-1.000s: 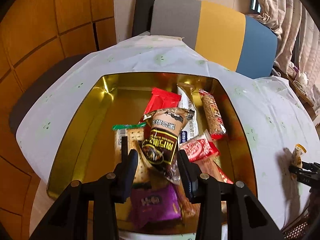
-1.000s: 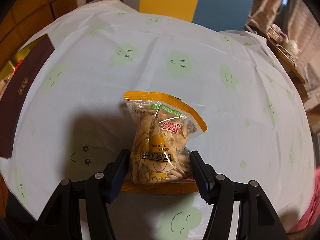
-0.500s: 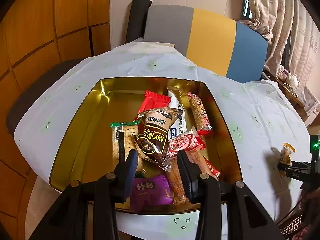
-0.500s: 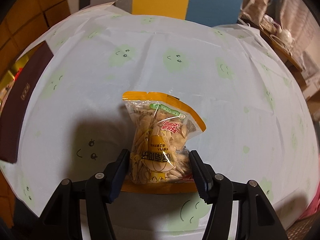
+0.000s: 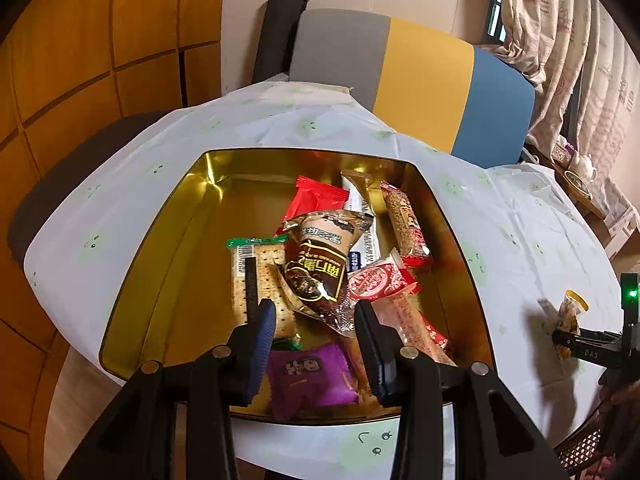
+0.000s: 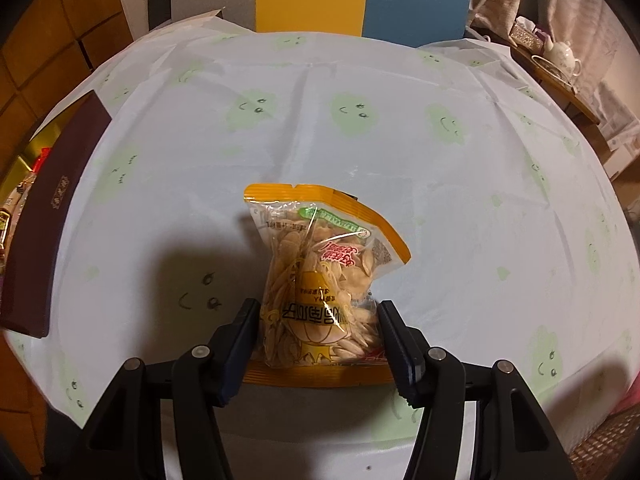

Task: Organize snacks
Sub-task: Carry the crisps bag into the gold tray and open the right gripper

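Note:
A gold tin (image 5: 160, 248) holds several snack packets. A brown packet (image 5: 320, 264) lies on top of the pile, beside crackers (image 5: 256, 268) and above a purple packet (image 5: 312, 376). My left gripper (image 5: 314, 308) hovers open over the tin's near end. The brown packet's tail shows between its fingertips, and they do not press on it. My right gripper (image 6: 316, 306) is shut on a clear, orange-edged bag of seeds (image 6: 320, 272), pinching its sides over the tablecloth. The left wrist view shows that bag (image 5: 570, 312) upright in the right gripper (image 5: 560, 336) at the far right.
A dark maroon lid (image 6: 52, 220) lies on the cloth left of the seed bag, next to the tin. A grey, yellow and blue chair back (image 5: 420, 80) stands behind the round table. A teapot (image 6: 562, 54) sits on a side shelf at the right.
The left gripper has drawn back a little, so the tin and its snacks sit slightly farther off. The right gripper's fingers have narrowed a touch around the seed bag.

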`<act>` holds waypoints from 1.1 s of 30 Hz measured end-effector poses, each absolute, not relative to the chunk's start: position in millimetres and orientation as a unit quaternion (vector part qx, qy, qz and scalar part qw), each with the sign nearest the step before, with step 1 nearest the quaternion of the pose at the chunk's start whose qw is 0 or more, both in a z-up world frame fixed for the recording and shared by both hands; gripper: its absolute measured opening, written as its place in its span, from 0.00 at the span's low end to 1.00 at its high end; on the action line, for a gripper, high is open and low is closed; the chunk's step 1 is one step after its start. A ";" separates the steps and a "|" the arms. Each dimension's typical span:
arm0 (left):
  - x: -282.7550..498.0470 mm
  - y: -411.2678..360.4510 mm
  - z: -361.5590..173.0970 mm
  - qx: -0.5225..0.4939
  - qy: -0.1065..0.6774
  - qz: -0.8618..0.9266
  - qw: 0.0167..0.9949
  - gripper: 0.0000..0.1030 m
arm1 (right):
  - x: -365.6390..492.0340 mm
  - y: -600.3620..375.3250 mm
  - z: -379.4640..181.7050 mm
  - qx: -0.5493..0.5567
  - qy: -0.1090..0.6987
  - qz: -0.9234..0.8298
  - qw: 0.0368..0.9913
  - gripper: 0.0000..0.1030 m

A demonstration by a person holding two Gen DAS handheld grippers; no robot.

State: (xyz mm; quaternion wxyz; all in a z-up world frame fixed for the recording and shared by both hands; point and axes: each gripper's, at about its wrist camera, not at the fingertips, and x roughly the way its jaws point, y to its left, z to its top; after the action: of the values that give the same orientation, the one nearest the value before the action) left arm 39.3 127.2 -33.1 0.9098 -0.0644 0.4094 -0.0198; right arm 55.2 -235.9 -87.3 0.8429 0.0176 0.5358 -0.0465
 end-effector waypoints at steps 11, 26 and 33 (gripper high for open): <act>36.8 139.0 -32.2 -0.066 0.411 0.002 0.909 0.40 | 56.7 -221.1 -88.8 0.030 0.533 -0.026 0.845 0.56; 37.9 150.7 -31.9 -0.076 0.407 0.022 0.910 0.40 | 55.1 -114.0 -16.3 0.014 0.462 0.131 0.877 0.54; 34.8 159.6 -32.3 -0.086 0.403 0.026 0.911 0.40 | 75.1 -15.1 -2.9 -0.052 0.452 0.223 0.862 0.54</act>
State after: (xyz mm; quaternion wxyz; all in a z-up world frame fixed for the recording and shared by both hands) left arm 34.8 159.6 -32.3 0.9106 -0.0863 0.4034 0.0257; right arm 75.1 -15.1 -2.9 0.8620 -0.0520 0.4522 0.2230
